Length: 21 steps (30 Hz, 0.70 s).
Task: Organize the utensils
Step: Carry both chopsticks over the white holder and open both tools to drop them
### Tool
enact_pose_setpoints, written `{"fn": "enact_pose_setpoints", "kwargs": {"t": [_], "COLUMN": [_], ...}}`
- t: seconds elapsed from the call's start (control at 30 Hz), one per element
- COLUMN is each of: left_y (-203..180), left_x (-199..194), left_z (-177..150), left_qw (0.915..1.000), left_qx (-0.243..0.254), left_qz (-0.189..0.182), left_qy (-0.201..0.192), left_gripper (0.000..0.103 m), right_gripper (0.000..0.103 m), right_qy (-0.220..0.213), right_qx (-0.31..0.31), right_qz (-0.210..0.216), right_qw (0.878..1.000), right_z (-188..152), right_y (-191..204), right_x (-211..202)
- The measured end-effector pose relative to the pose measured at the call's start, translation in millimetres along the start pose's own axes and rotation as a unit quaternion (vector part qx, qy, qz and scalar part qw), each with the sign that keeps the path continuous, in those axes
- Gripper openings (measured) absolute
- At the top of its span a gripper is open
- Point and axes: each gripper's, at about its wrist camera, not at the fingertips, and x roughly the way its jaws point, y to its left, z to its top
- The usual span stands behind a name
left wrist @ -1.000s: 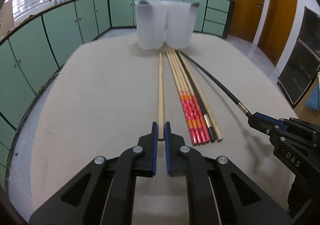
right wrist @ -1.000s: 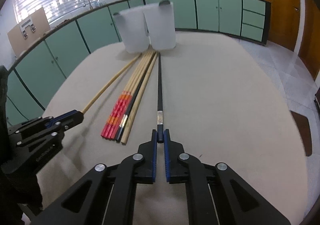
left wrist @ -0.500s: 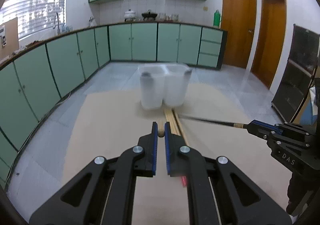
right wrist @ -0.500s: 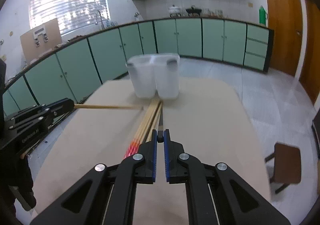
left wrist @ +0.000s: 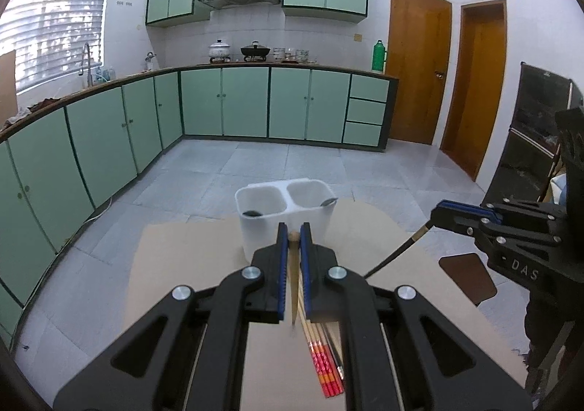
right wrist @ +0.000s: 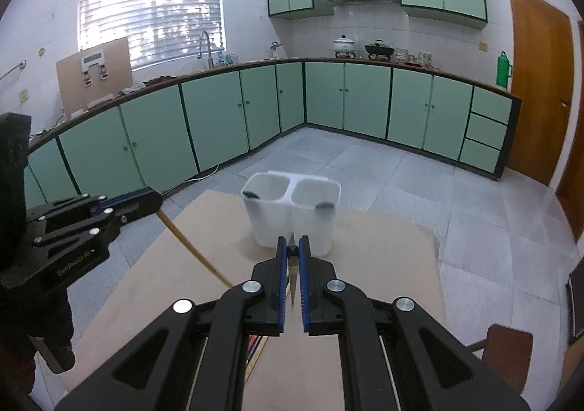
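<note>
My left gripper [left wrist: 293, 234] is shut on a plain wooden chopstick [left wrist: 294, 296] by its thick end; the stick hangs down toward the table and also shows in the right wrist view [right wrist: 193, 250]. My right gripper [right wrist: 292, 247] is shut on a black chopstick [right wrist: 292, 283], which also shows in the left wrist view [left wrist: 396, 256] slanting down. Both are lifted above the table. A white two-compartment holder [left wrist: 284, 212] stands at the table's far edge, ahead of both grippers. Several red-patterned and wooden chopsticks [left wrist: 325, 363] lie on the table below.
The beige table [right wrist: 383, 265] ends just behind the holder, with tiled floor beyond. A brown stool [right wrist: 507, 349] stands by the table's right side. Green cabinets line the far walls.
Both grippers have lifted their chopsticks off the table and tilted up. The sticks went from lying flat to hanging steeply down. The view now looks over the holder's top.
</note>
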Motion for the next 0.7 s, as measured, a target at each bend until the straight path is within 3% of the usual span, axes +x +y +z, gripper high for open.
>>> {"fn": "enact_pose_setpoints", "kwargs": {"t": [0.33, 0.5, 0.7], "left_y": [-2.8, -5.8, -7.3], "left_x": [-11.3, -11.8, 17.6], "left_z": [50.1, 90.4, 128.6], "left_qw": [0.9987, 0.9954, 0.9924], "left_qx": [0.008, 0.015, 0.018], "left_qz": [-0.019, -0.01, 0.004], "left_qy": [-0.046, -0.094, -0.121], "left_gripper": [0.006, 0.006, 0.006], "right_gripper": [0.006, 0.006, 0.006], "right_qy": [-0.048, -0.102, -0.126], "right_qx": [-0.002, 0.002, -0.008], "right_qz": [0.027, 0.017, -0.015], "right_qw": [0.998, 0.995, 0.992], "right_z": [67.6, 112.9, 149.8], "right_y": [-16.7, -25.0, -27.8], "right_x": [-23.2, -31.9, -4.9]}}
